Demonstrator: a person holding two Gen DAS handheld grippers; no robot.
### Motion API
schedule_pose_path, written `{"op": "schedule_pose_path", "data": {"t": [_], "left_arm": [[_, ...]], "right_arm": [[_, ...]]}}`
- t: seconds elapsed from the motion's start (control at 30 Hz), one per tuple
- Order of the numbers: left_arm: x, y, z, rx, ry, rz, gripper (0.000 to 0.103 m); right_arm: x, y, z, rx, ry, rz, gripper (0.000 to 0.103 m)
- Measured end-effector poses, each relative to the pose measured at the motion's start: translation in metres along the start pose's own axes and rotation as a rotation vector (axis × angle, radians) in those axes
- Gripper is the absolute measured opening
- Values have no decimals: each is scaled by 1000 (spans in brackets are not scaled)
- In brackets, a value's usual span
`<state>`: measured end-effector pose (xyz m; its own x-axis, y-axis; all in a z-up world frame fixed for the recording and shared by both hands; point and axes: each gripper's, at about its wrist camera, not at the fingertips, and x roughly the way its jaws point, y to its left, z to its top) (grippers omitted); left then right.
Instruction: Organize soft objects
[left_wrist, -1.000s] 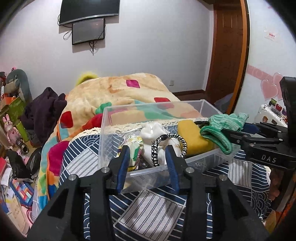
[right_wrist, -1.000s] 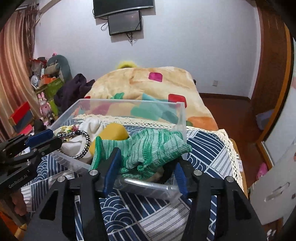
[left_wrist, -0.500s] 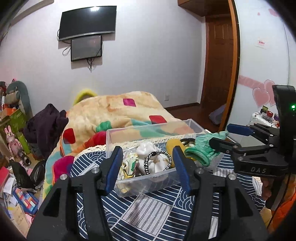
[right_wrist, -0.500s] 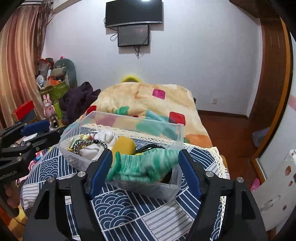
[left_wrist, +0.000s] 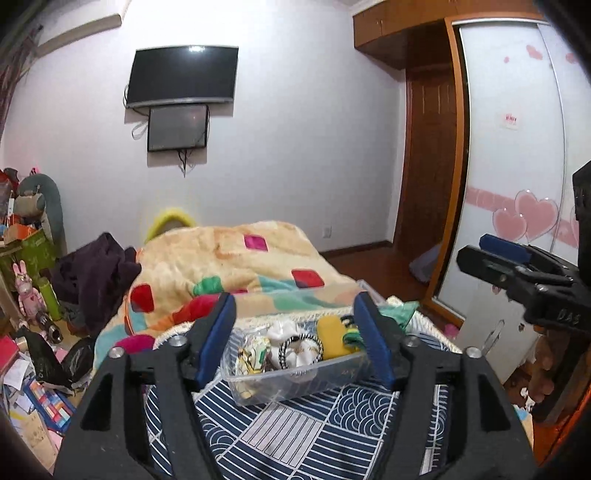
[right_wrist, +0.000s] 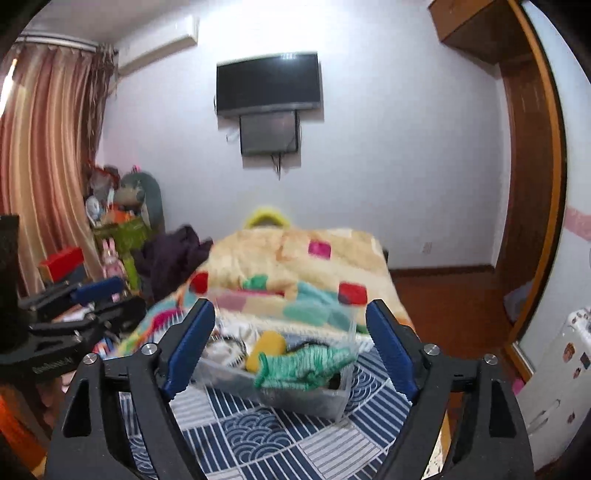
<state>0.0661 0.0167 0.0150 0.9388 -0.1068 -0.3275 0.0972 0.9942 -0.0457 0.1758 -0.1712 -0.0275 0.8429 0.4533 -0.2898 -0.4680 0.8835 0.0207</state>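
**Hovering over the filled bin, both grippers empty**

Bed with a cream patchwork blanket (left_wrist: 236, 266) fills mid-room; a navy-and-white patterned cloth (left_wrist: 295, 424) covers its near end. Black wall-mounted television (left_wrist: 183, 75) hangs on the white wall beyond.

Clear rectangular plastic bin (left_wrist: 288, 384) sits on the patterned cloth, just past both sets of fingers. Left gripper (left_wrist: 295, 339): blue-padded jaws spread wide, nothing between them, raised above the cloth with the bin framed in the gap. Right gripper (right_wrist: 291, 350): jaws likewise wide apart and empty, also short of the bin; view slightly blurred.

Bin contents, all inside the walls: green-and-white knitted piece (right_wrist: 306, 363) draped at the right end, yellow soft pad (left_wrist: 330, 338) beside it, white bundled cloth (left_wrist: 284, 328), black-and-white braided loop (left_wrist: 299, 347) lying on the white cloth, floral patterned pouch (left_wrist: 253, 354) at the left end.
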Motion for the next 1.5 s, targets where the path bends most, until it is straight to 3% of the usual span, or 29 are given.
{"op": "schedule_pose_path", "data": {"t": [0.13, 0.3, 0.33, 1.5], "left_arm": [[-21, -5, 8, 14, -63, 5, 76], [-42, -9, 15, 15, -134, 33, 102], [-45, -9, 15, 16, -144, 38, 102], [-55, -13, 15, -4, -135, 26, 103]], "right_arm": [[-17, 7, 8, -5, -62, 3, 84], [-32, 15, 13, -5, -122, -5, 99], [-35, 16, 13, -2, -132, -7, 103], [-50, 25, 5, -4, -161, -15, 103]]}}
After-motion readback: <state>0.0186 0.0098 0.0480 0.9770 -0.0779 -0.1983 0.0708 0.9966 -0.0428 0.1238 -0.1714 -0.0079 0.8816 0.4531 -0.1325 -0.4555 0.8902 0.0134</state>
